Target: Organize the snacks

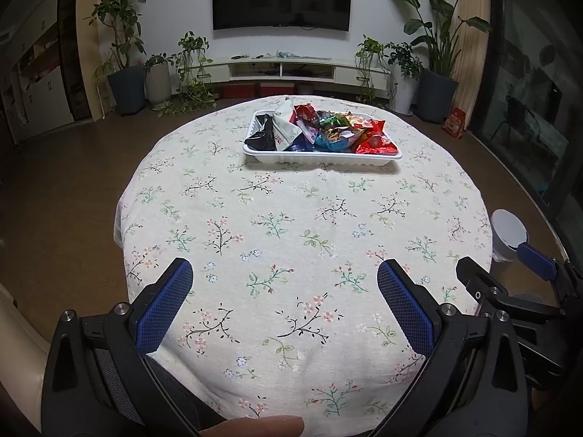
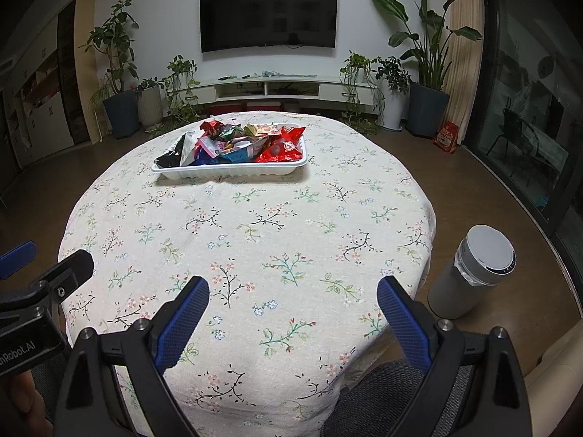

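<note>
Looking along my left hand-held gripper point(image 1: 285, 284), I see its blue pads spread wide with nothing between them, hanging over the near part of the worktop point(image 1: 291, 236). My right hand-held gripper point(image 2: 293, 300) is just as wide and just as empty, also over the near edge. The tray point(image 1: 320, 157) is my landmark: it sits on the far side of the floral cloth, well apart from both grippers, straight ahead of the left one and ahead and left of the right one. Inside the tray lie the snacks point(image 1: 328, 129), heaped together: a black packet at its left end, a white one leaning beside it, mixed colourful wrappers in the middle and a red packet at its right end, poking over the rim. Nearer than the tray and off to its right, beyond the cloth's edge, stands a grey cylinder point(image 2: 473, 273).
</note>
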### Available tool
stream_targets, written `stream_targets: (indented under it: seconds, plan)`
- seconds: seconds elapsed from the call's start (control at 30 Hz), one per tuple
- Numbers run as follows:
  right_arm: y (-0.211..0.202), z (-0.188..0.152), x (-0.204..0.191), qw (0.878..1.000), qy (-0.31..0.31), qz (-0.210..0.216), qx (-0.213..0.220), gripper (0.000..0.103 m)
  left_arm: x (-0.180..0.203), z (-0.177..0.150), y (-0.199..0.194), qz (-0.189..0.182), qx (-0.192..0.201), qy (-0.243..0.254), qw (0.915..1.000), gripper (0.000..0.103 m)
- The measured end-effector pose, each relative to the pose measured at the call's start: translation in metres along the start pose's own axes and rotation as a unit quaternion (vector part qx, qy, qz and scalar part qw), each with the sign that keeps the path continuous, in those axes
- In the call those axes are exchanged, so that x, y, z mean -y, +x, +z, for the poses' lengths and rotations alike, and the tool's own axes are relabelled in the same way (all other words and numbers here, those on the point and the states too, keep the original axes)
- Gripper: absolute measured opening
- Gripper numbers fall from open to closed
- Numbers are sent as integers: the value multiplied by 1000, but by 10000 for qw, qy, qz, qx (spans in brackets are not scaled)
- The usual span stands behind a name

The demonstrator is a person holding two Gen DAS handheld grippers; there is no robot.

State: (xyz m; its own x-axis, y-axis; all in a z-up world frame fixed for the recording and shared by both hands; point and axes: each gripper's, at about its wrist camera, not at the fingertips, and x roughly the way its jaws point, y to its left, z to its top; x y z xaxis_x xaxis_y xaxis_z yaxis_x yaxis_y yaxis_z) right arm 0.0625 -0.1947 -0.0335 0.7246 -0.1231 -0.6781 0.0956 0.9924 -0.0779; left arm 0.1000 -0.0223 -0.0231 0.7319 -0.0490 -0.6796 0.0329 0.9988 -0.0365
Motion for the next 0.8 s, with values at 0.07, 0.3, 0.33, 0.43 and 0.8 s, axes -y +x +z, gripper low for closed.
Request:
stream_targets:
  seconds: [0.07, 0.3, 0.33, 0.43, 0.8]
  plan:
    - [0, 0, 0, 10000, 1, 0, 5, 96, 0, 0, 0, 4, -3, -1, 10000, 103]
    - [0, 0, 0, 10000, -4, 2, 0, 96, 0, 0, 2, 20, -3, -3, 10000, 103]
    - [0, 0, 0, 10000, -8, 4, -3, 96, -1, 0, 1, 12, -4, -9, 10000, 103]
    - [0, -1, 0, 10000, -10, 7, -8, 96, -1, 0, 2, 16, -8, -11, 10000, 103]
    - [0, -1, 0, 10000, -13, 12, -13, 96, -1, -1, 3, 20, -13, -13, 10000, 103]
